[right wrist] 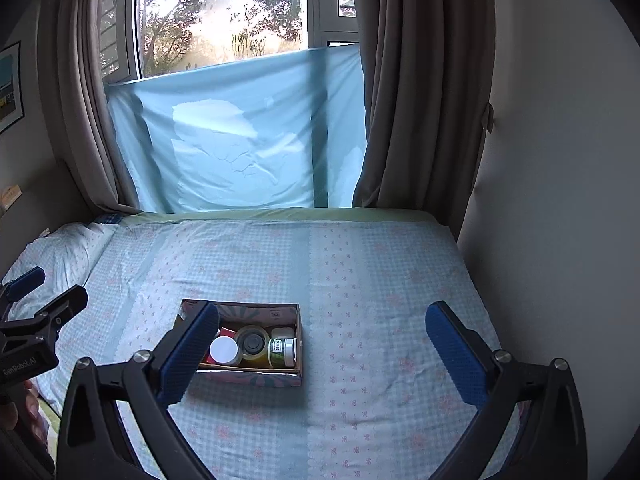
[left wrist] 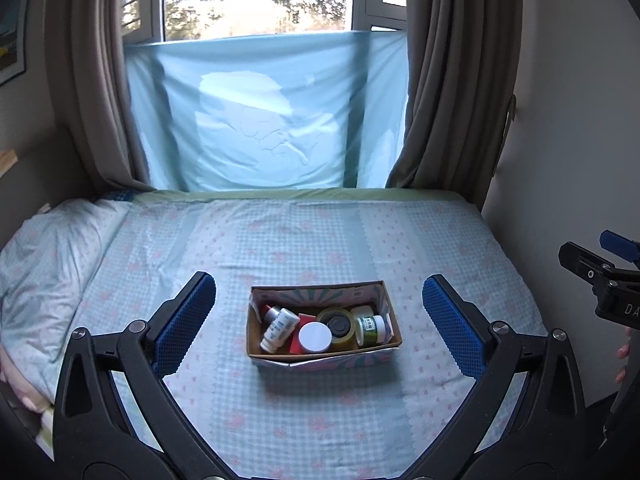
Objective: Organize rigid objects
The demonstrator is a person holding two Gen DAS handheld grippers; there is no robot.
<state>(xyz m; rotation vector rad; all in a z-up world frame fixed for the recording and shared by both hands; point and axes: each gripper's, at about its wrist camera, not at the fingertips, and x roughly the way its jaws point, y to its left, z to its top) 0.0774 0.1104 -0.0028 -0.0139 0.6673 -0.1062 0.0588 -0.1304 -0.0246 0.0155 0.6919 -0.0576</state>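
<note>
Between left gripper fingers, filled box.

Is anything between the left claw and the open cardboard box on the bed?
Nothing visible. The left claw hangs open with the patterned open cardboard box framed between its fingers; only bare checked bedsheet lies between them.

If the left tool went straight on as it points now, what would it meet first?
Probably the open cardboard box of small containers on the bed; it lies centred between the left tool's open fingers. Depth is uncertain.
</note>
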